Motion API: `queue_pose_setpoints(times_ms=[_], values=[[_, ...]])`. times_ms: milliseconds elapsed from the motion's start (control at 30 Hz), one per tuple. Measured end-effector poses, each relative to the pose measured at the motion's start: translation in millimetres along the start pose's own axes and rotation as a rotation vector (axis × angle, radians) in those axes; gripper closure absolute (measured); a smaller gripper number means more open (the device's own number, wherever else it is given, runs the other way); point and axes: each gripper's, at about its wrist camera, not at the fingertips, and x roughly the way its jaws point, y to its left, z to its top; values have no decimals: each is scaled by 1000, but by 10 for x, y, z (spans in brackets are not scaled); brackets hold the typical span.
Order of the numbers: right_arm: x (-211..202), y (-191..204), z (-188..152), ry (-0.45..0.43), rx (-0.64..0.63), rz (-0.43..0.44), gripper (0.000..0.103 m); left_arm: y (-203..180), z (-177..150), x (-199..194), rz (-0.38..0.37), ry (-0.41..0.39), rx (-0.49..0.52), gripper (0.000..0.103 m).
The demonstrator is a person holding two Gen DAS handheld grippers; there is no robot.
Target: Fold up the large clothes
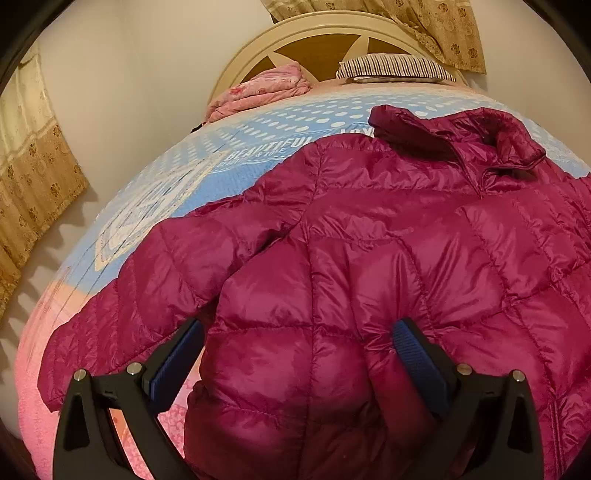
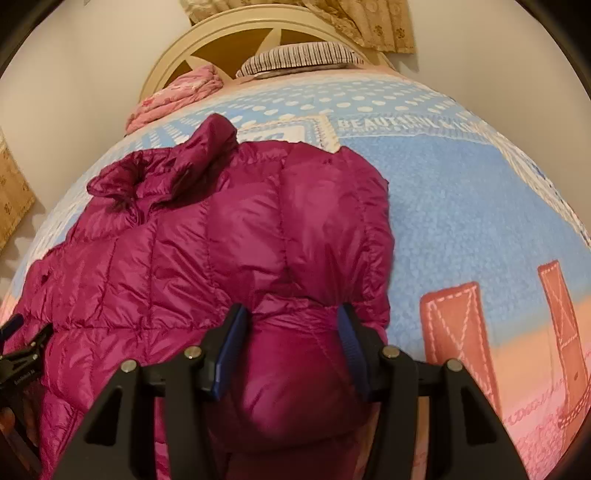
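Note:
A magenta quilted puffer jacket [image 1: 369,229] lies spread on the bed, collar [image 1: 480,133] toward the headboard. Its one sleeve [image 1: 140,288] stretches out toward the bed's near left edge. My left gripper [image 1: 299,347] stands wide open over the jacket's lower part, with puffy fabric bulging between its blue pads [image 1: 417,358]. In the right wrist view the jacket [image 2: 221,236] fills the left half. My right gripper [image 2: 291,325] is shut on a bunched fold of the jacket at its right side, and the fabric creases at the pads [image 2: 229,347].
A blue and pink fleece blanket [image 2: 461,206] covers the bed. A folded pink quilt [image 1: 258,92] and a striped pillow [image 1: 395,68] lie by the round headboard [image 1: 306,33]. Curtains [image 1: 33,177] hang at the left wall. The left gripper's black body [image 2: 22,347] shows at that view's left edge.

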Motion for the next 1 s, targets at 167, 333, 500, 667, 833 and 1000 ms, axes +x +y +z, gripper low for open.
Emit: queue_pose_setpoints(times_ms=[167, 333, 500, 667, 833, 1000], values=[[-157, 66, 44, 33, -25, -49, 48, -34, -12, 13, 14, -1, 8, 1], [-515, 351, 192, -4, -54, -73, 32, -7, -16, 26, 2, 4, -3, 1], [-374, 850, 152, 1, -136, -23, 31, 30, -23, 32, -13, 5, -20, 1], [-43, 1093, -92, 36, -127, 8, 31, 46, -28, 39, -21, 7, -29, 1], [137, 1151, -289, 3, -157, -42, 30, 55, -26, 46, -28, 9, -31, 1], [167, 1153, -337, -15, -165, -53, 29, 78, -11, 17, -41, 12, -38, 1]])
